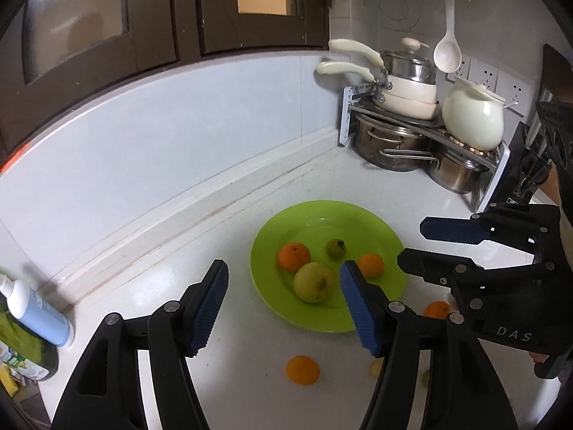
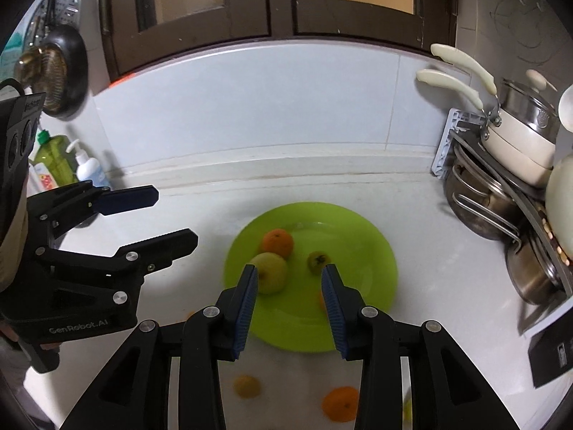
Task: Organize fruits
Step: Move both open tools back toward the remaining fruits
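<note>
1. Left wrist view: the left gripper [image 1: 283,301] hangs over the white counter [image 1: 229,222] with its jaws apart and nothing between the blue pads; beyond them the green plate [image 1: 372,222] holds an orange [image 1: 294,257], a yellow-green apple [image 1: 314,282], a small green fruit [image 1: 336,248] and a second orange [image 1: 372,264] partly behind the right-hand pad; a loose orange [image 1: 302,369] lies on the counter in front of the plate, another [image 1: 437,309] shows beside the right gripper [image 1: 412,245], which reaches in from the right edge, jaws apart and empty; a rack of pots [image 1: 404,136] fills the far corner.

2. Right wrist view: the right gripper [image 2: 289,288] stands above the near part of the plate [image 2: 358,229], jaws apart, clamping nothing; the apple [image 2: 272,272], orange [image 2: 277,243] and green fruit [image 2: 318,261] sit on the plate; two fruits lie on the counter nearer the camera, a yellowish one [image 2: 247,386] and an orange one [image 2: 340,403]; the left gripper [image 2: 175,215] enters from the left, open and empty.
</note>
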